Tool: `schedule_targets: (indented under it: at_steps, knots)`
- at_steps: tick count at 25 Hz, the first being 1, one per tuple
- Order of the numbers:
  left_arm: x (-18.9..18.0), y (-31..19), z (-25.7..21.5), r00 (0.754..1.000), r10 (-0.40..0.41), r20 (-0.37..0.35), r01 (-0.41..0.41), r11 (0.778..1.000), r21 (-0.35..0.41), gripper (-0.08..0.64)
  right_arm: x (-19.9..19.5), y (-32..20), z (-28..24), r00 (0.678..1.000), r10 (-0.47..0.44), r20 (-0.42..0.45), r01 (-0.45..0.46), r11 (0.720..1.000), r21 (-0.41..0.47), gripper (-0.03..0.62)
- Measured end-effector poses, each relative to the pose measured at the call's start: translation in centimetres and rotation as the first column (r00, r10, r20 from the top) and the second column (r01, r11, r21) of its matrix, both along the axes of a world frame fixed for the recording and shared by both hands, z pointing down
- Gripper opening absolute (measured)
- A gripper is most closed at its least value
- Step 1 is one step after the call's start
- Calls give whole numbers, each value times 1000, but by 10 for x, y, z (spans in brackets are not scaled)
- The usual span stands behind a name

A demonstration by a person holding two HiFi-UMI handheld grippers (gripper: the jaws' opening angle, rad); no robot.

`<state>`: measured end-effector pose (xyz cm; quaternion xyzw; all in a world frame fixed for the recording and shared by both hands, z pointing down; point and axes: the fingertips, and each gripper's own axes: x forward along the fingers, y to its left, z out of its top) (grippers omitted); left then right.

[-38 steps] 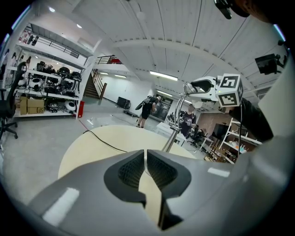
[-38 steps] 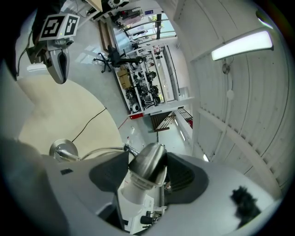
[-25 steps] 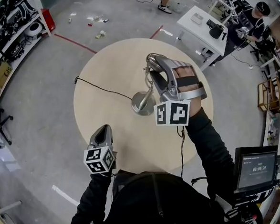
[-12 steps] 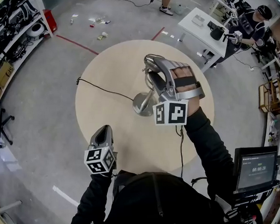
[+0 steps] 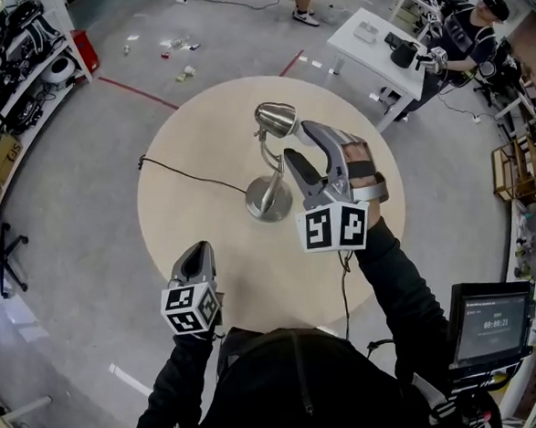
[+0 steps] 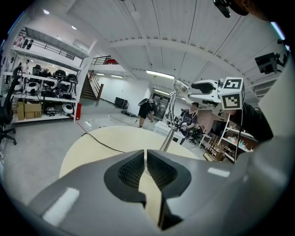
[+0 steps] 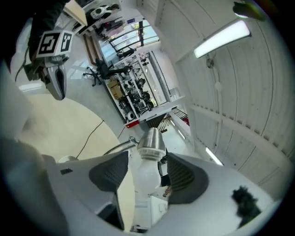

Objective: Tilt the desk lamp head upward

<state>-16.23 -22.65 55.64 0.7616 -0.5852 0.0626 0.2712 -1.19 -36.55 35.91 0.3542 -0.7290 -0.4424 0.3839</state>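
The desk lamp (image 5: 269,197) stands mid-table, its head (image 5: 275,118) uncovered, well inside the round table's (image 5: 199,149) rim. The right gripper (image 5: 298,142), jaws wide and empty, has backed off the head it enclosed earlier. The left gripper (image 5: 197,248), jaws together, hangs near the near edge.

Left gripper (image 5: 195,248) holds its fingers together; right gripper (image 5: 297,141) fingers spread apart.

Black sleeves (image 5: 387,273) fill the lower middle. The grey left gripper (image 5: 196,252) and right gripper (image 5: 302,148) bear black-and-white marker cubes (image 5: 190,305).
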Motion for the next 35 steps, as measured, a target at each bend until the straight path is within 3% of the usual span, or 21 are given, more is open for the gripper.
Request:
schedule_targets:
  at_steps: [4,8,10,12,16,22,24,28,35]
  knots:
    - [19,-8,-1,999,51,11,-51,999,15,25,22,6,4,980,49,195,-24,991,-131,276]
    - [34,-2,-9,994,100,37,-101,994,32,25,50,15,14,908,147,391,-19,950,-312,276]
    - [40,-1,-12,992,115,43,-116,993,35,25,64,20,16,839,196,508,12,926,-378,276]
    - [43,-1,-13,992,121,36,-122,992,34,25,74,25,14,750,231,620,63,908,-414,276]
    - [51,-2,-18,991,132,29,-133,990,39,25,92,37,15,612,280,740,137,884,-447,262]
    - [66,-4,-23,987,155,31,-157,986,53,25,121,49,42,407,412,815,206,828,-522,53]
    - [69,-3,-24,986,162,32,-163,985,54,25,129,52,53,355,453,818,217,811,-543,7]
    - [73,2,-32,984,174,30,-176,983,59,25,138,65,74,310,504,807,227,785,-577,6]
    - [90,6,-43,972,225,69,-230,968,95,25,126,91,110,299,545,783,270,739,-617,6]
